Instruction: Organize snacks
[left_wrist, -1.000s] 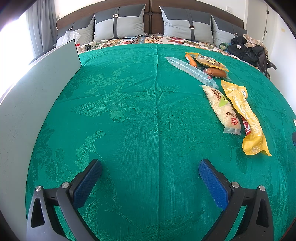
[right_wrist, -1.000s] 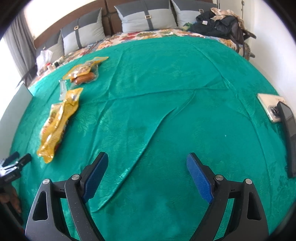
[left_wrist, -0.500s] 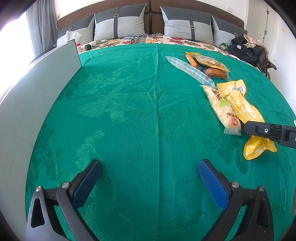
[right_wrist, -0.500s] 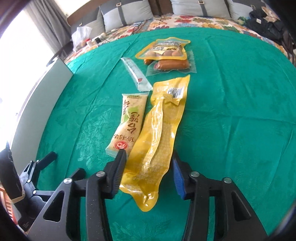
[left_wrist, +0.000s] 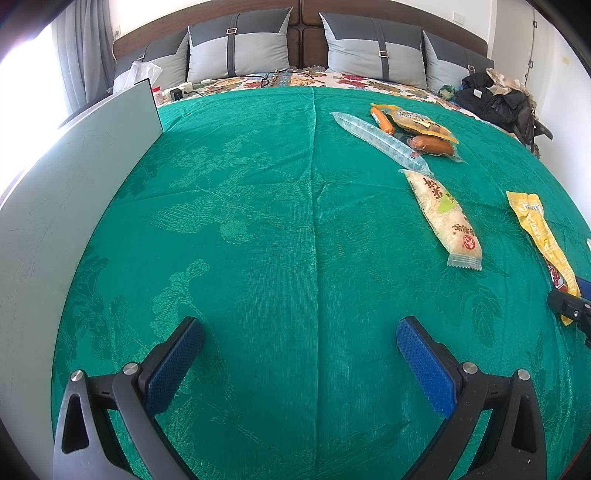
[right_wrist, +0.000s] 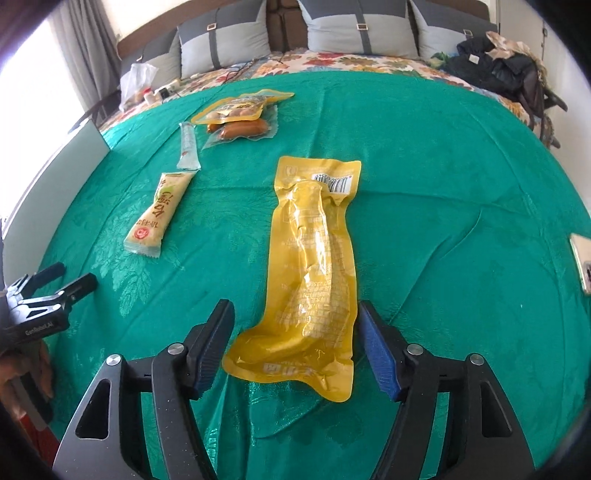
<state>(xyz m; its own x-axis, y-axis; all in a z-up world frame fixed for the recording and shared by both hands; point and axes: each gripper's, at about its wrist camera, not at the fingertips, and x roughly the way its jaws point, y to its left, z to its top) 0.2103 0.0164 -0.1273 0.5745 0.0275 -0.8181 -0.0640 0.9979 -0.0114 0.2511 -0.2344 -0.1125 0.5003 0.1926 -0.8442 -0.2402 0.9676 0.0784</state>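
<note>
Yellow snack pouch (right_wrist: 314, 273) flat on green bedspread (right_wrist: 443, 184), between parted fingers of right hand-held gripper (right_wrist: 295, 347); left hand-held gripper (left_wrist: 299, 354) wide open, empty.

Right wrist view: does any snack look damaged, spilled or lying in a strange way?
Nothing looks spilled or torn. The long yellow vacuum pouch lies flat on the green bedspread, apart from the other snacks, its near end between the open jaws of the right gripper. Only its near corner curls a little.
</note>
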